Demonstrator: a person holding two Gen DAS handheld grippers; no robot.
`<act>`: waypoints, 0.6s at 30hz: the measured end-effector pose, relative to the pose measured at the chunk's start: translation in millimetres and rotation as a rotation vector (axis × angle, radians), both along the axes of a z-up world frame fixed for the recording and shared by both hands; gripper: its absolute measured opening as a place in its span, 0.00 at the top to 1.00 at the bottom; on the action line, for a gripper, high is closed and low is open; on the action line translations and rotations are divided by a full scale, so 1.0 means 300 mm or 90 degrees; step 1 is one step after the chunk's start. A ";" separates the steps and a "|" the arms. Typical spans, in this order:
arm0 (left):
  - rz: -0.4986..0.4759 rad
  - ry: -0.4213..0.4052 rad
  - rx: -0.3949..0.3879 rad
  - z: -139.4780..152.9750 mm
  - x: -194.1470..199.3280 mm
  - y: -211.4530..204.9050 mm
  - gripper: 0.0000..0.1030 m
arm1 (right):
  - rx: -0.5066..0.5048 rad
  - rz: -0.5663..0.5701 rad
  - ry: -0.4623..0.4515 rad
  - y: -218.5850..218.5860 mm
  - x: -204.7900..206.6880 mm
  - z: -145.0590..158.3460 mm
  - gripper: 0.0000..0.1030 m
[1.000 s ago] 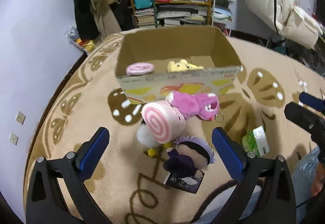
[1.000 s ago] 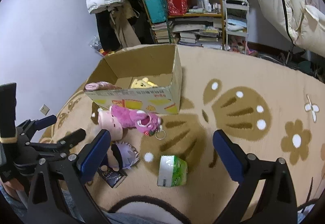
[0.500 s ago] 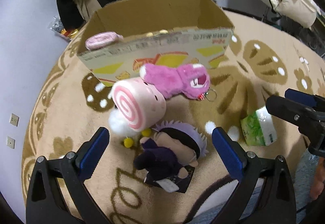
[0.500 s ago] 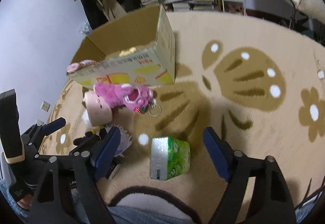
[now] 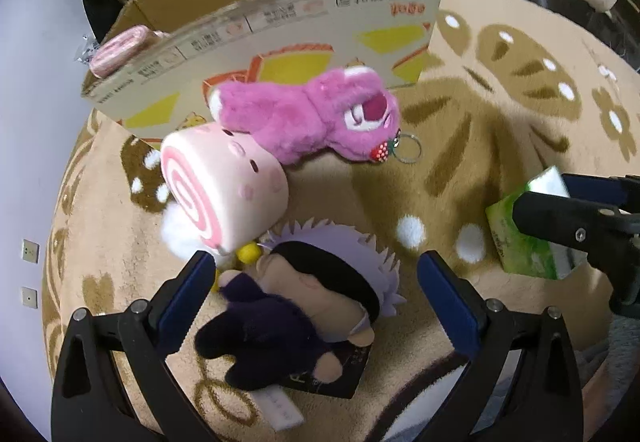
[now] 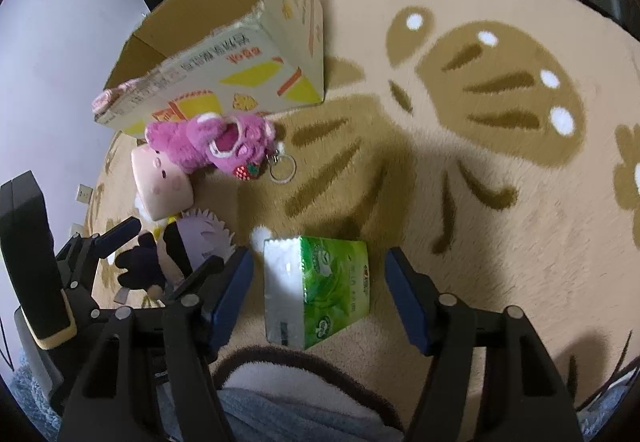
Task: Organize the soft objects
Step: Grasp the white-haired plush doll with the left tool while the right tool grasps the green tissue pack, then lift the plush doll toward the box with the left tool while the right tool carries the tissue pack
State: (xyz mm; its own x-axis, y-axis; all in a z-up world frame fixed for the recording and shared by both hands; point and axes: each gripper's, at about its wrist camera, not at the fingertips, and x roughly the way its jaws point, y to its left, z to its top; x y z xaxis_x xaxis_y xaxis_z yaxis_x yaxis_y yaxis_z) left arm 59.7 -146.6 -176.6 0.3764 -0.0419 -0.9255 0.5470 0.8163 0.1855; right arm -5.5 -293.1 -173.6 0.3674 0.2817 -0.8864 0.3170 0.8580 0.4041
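Observation:
A purple-haired doll plush (image 5: 304,302) lies on the rug between the open jaws of my left gripper (image 5: 316,294); it also shows in the right wrist view (image 6: 180,250). A pink swirl-roll plush (image 5: 224,189) and a magenta bear plush (image 5: 312,117) lie just beyond it, in front of the cardboard box (image 5: 280,25). A green tissue pack (image 6: 320,290) lies between the open jaws of my right gripper (image 6: 320,290); it also shows in the left wrist view (image 5: 524,238). Neither gripper touches its object.
A pink roll (image 5: 116,49) rests on the box's left rim. A key ring (image 6: 282,167) hangs from the bear. The patterned beige rug (image 6: 480,161) stretches to the right. Shelves and clothes stand behind the box. A dark rug border lies near my knees.
Both grippers have moved down and forward. The left one now brackets the doll plush and the right one brackets the tissue pack. The right jaws have narrowed somewhat.

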 end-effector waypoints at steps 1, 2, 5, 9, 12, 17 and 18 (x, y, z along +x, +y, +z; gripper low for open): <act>0.000 0.003 0.005 -0.008 0.002 -0.002 0.03 | 0.002 0.004 0.008 0.003 0.003 -0.012 0.41; -0.001 0.009 0.008 -0.018 0.004 -0.004 0.03 | 0.004 0.007 0.014 0.006 0.005 -0.021 0.43; -0.003 0.015 0.022 -0.040 0.004 -0.008 0.03 | 0.009 0.014 0.032 0.013 0.014 -0.046 0.50; 0.005 0.029 0.029 -0.053 0.016 -0.001 0.16 | 0.002 0.024 0.046 0.023 0.023 -0.067 0.54; 0.015 0.045 0.013 -0.057 0.026 0.018 0.21 | 0.001 0.025 0.044 0.027 0.023 -0.072 0.58; 0.018 0.040 -0.006 -0.026 0.026 0.038 0.31 | 0.003 0.045 0.006 0.048 0.024 -0.041 0.64; 0.020 0.040 -0.008 -0.021 0.026 0.043 0.33 | -0.003 0.051 -0.007 0.056 0.024 -0.029 0.64</act>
State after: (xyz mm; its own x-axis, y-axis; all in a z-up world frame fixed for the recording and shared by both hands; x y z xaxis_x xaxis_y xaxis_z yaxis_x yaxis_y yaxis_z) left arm 67.5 -133.8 -182.9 0.3192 -0.0434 -0.9467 0.5314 0.8353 0.1409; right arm 1.7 -276.2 -182.2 0.3538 0.3073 -0.8834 0.2420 0.8822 0.4038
